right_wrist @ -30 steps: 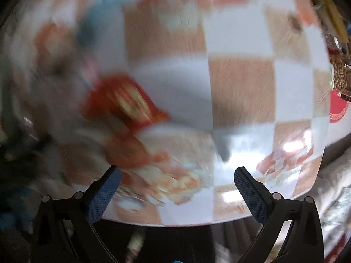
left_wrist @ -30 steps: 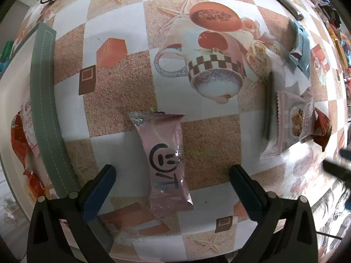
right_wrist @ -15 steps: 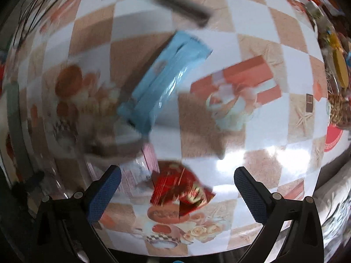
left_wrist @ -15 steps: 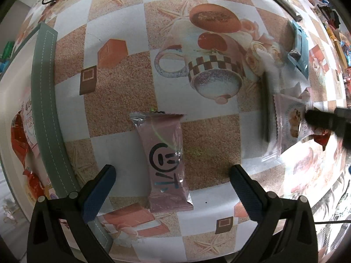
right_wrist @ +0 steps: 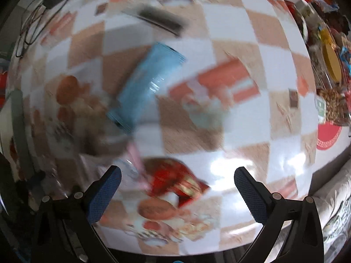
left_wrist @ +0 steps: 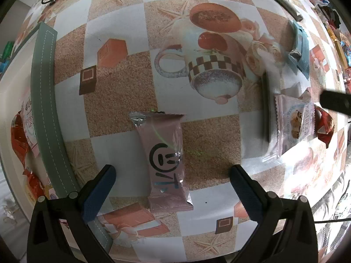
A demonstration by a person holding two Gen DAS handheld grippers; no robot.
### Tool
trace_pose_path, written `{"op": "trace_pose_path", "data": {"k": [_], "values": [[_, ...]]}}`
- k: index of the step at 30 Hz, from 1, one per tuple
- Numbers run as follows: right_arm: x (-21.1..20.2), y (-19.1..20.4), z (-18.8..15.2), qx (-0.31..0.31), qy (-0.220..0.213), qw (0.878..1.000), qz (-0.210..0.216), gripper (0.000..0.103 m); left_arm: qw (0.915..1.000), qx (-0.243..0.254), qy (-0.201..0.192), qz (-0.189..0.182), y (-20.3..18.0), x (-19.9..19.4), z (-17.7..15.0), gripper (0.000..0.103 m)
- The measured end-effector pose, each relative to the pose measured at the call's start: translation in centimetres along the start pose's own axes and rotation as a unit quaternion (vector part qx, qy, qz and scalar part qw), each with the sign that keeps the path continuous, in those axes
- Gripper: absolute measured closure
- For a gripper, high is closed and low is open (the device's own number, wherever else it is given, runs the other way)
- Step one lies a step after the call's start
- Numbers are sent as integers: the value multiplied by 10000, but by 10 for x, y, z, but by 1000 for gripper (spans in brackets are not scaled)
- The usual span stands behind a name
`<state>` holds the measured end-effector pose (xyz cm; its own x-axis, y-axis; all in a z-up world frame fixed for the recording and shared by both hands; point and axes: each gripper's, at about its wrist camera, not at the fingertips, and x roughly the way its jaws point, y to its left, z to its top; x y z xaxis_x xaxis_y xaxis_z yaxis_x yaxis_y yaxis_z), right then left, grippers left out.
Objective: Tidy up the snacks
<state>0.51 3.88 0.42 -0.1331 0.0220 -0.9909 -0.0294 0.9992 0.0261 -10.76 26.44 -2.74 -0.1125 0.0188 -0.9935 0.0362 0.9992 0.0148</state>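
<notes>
A pink snack bar (left_wrist: 167,161) with a black face logo lies flat on the patterned tablecloth, between the fingers of my open left gripper (left_wrist: 171,188), which hovers just above it. A pale biscuit packet (left_wrist: 291,125) and a red wrapper (left_wrist: 324,125) lie at the right, a blue bar (left_wrist: 300,46) further back. My right gripper (right_wrist: 175,192) is open and empty above the red wrapper (right_wrist: 175,179); its view is blurred by motion. The blue bar (right_wrist: 144,87) lies beyond it. A right gripper finger (left_wrist: 335,103) shows at the left view's right edge.
A tray with a grey-green rim (left_wrist: 43,109) at the left holds several snack packets (left_wrist: 19,138). A dark bar (right_wrist: 162,22) lies at the back. More snacks are piled at the far right (right_wrist: 329,70). The table's front edge runs just below both grippers.
The right gripper has swung across the table and now hangs over the red wrapper; its finger has shifted at the left view's right edge. The left gripper and pink bar have not moved.
</notes>
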Motion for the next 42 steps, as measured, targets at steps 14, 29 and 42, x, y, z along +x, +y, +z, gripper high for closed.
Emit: {"op": "trace_pose_path", "data": {"k": [14, 29, 42], "values": [[48, 13, -9, -192, 931, 9950, -296, 0, 10000, 2, -57, -9, 2, -1, 3, 0], [11, 90, 34, -520, 303, 9971, 464, 0, 9994, -287, 175, -47, 12, 4, -5, 0], [25, 181, 9, -1224, 224, 9921, -161, 78, 9993, -340, 166, -63, 17, 8, -10, 0]]}}
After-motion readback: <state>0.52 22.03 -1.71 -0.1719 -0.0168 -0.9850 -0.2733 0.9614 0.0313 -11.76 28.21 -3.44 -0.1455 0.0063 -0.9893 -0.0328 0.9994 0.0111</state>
